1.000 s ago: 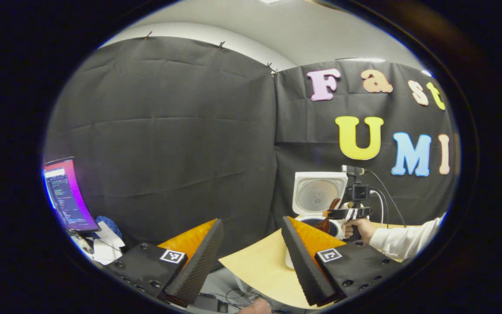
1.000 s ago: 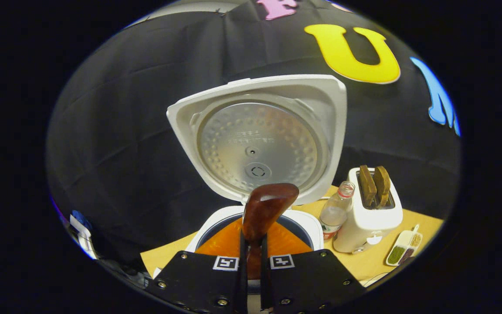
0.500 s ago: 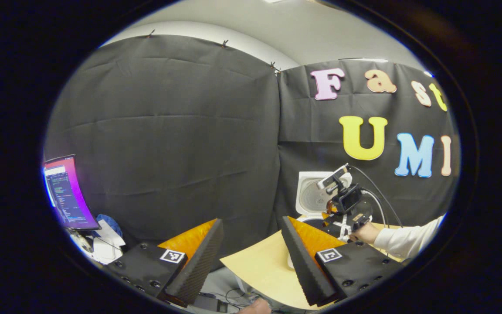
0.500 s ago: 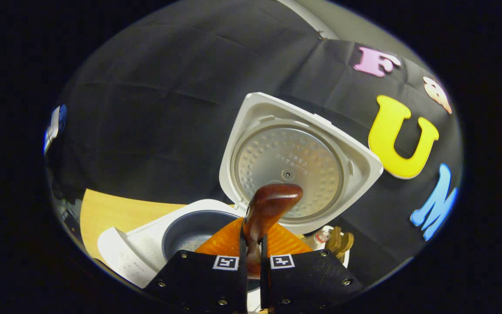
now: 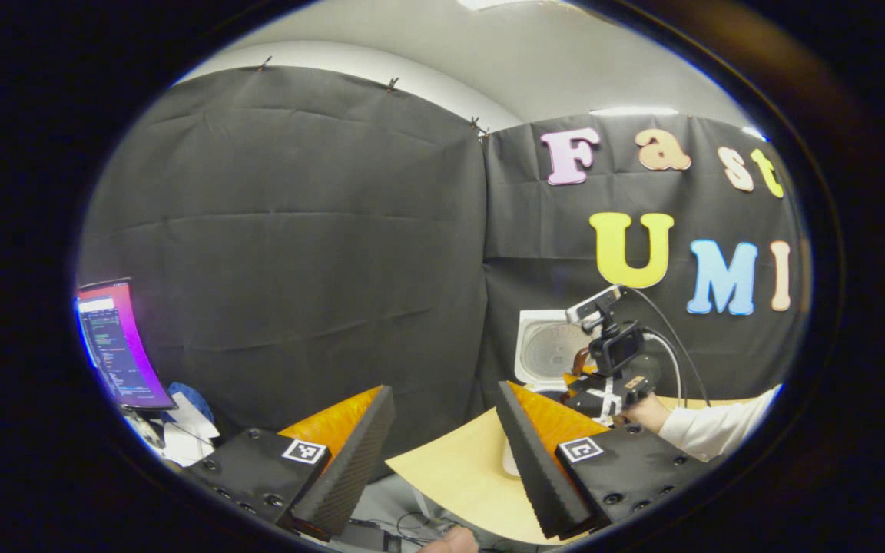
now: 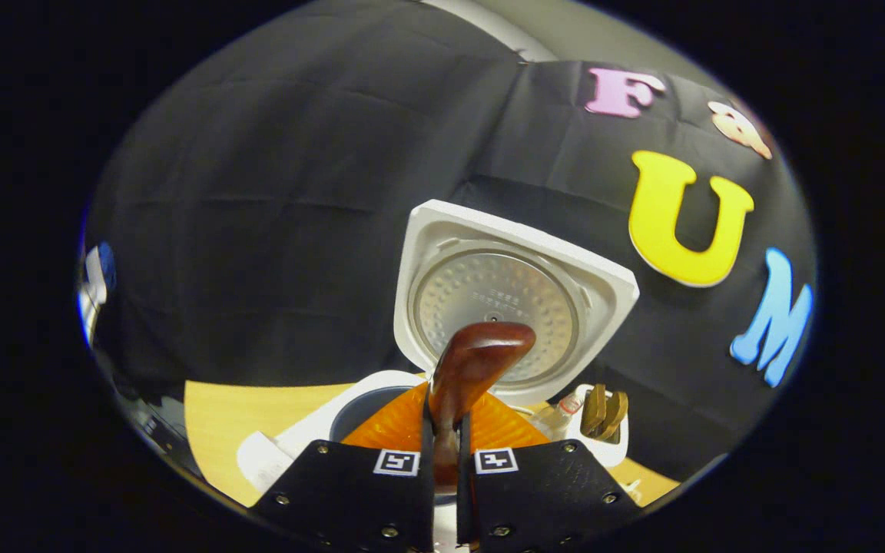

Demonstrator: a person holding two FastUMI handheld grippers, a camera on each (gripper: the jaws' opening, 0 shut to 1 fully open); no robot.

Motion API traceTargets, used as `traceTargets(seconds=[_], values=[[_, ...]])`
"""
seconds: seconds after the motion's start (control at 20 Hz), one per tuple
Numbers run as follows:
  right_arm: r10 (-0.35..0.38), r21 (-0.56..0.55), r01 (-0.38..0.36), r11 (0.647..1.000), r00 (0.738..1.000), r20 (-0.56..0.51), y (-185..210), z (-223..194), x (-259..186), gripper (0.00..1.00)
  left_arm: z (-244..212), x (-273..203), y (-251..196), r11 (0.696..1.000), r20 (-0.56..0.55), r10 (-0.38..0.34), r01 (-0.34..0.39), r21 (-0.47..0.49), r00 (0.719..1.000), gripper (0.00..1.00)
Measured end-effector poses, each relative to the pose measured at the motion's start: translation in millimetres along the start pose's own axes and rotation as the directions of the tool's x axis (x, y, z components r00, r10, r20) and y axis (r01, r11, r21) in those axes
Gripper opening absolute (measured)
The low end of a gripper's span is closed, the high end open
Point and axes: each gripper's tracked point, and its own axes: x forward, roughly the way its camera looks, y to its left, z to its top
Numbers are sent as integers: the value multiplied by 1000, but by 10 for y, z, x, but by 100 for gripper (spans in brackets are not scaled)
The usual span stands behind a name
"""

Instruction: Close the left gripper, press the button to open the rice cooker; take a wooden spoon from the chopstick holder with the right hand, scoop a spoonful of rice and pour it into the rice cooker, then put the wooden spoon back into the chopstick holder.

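Right gripper rolled sideways, then drew back from rice cooker (lid now smaller); wooden spoon tipped with it over the pot.

in the right gripper view, the right gripper stands before the white rice cooker with a raised lid, its two fingers pressed from either side on the handle of the brown wooden spoon. the spoon's bowl rises ahead of the fingers, in front of the lid's inner plate. the cooker sits on the tan wooden table. right of the cooker stands a clear plastic bottle, and right of that a white toaster with two slices in its slots.

in the left gripper view, the left gripper, fingers wide apart, is at the table's near edge. a lit computer monitor stands far left.
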Motion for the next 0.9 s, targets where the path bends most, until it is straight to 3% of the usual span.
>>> traceTargets(seconds=[0.25, 0.45, 0.7, 0.9], values=[[-35, 291, 39, 956, 999, -20, -470, 57, -526, 12, 71, -207, 88, 997, 45, -73, 73, -8, 996, 94], [-172, 391, 180, 902, 983, -57, -1127, -134, -1228, 12, -17, -216, 7, 984, 57, -168, 171, -52, 984, 94], [-375, 393, 389, 833, 920, -115, -1928, -558, -2406, 12, -200, -108, -220, 940, 61, -319, 324, -104, 946, 94], [-475, 393, 500, 771, 864, -166, -2441, -989, -3193, 12, -177, -26, -249, 934, 61, -334, 339, -117, 941, 94]])
